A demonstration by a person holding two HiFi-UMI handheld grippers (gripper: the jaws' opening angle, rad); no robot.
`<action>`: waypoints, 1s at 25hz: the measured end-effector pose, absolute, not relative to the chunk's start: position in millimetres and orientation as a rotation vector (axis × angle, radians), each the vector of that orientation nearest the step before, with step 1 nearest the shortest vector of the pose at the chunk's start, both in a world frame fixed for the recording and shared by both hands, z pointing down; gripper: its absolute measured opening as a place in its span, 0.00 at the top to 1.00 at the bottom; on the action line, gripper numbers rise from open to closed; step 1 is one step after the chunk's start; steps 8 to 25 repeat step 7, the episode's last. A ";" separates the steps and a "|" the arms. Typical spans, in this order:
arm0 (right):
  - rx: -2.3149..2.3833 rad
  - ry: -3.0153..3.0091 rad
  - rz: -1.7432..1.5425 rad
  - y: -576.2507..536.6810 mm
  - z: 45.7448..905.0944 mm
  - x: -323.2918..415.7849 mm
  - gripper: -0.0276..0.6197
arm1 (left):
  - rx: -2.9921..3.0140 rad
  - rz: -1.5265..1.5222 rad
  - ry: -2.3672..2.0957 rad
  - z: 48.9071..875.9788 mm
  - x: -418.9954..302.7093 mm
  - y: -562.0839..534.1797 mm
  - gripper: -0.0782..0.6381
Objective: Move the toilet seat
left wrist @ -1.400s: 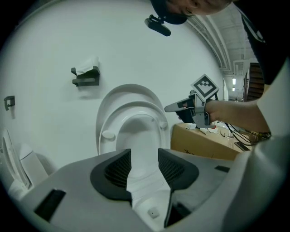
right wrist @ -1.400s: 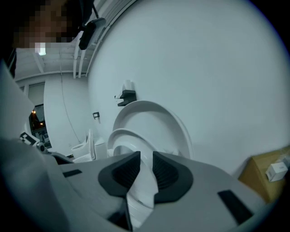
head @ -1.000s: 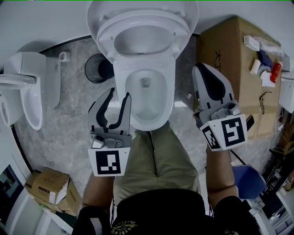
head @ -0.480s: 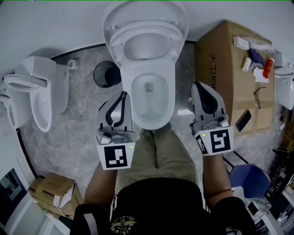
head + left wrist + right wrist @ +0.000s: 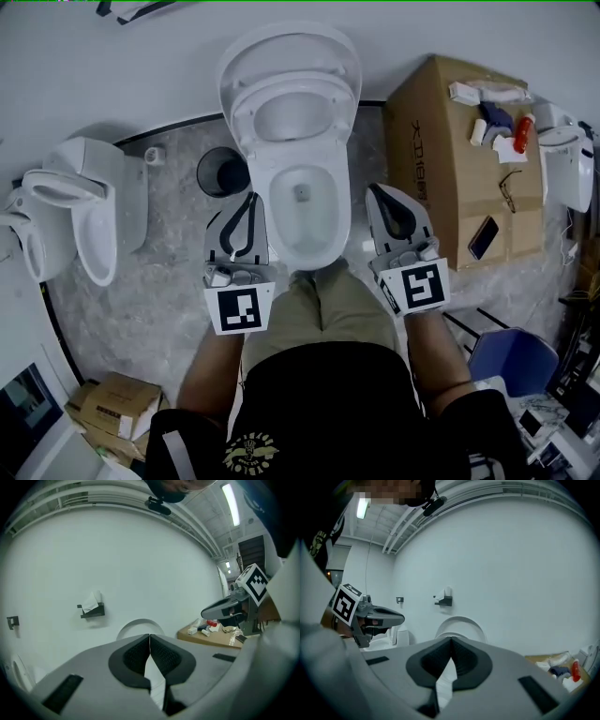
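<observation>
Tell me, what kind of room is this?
Likely a bathroom mock-up or showroom, not a home bathroom: one toilet with its seat up, a second toilet nearby, a paper holder on the wall, and a big cardboard box.

left tongs [image 5: 247, 217] closed, right tongs [image 5: 391, 210] closed

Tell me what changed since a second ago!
The left gripper shut its open jaws on nothing and came off the edge of the bowl. The right gripper slid closer to the bowl, still shut. The toilet seat stayed up against its lid.
</observation>
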State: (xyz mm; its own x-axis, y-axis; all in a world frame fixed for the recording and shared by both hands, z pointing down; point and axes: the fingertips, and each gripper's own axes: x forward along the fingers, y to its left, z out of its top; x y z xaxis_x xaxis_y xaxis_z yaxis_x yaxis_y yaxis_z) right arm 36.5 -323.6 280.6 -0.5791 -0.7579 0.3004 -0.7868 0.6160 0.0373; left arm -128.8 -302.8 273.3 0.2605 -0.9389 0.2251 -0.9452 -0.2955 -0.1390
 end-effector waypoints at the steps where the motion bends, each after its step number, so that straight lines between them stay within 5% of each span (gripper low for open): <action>1: 1.260 -2.554 0.142 -323.4 275.9 34.6 0.91 | 2.482 0.410 -1.853 268.7 -129.5 -303.6 0.85; 25: 1.221 -2.580 0.125 -307.1 241.4 21.3 0.91 | 2.495 0.367 -1.865 236.7 -124.6 -296.7 0.85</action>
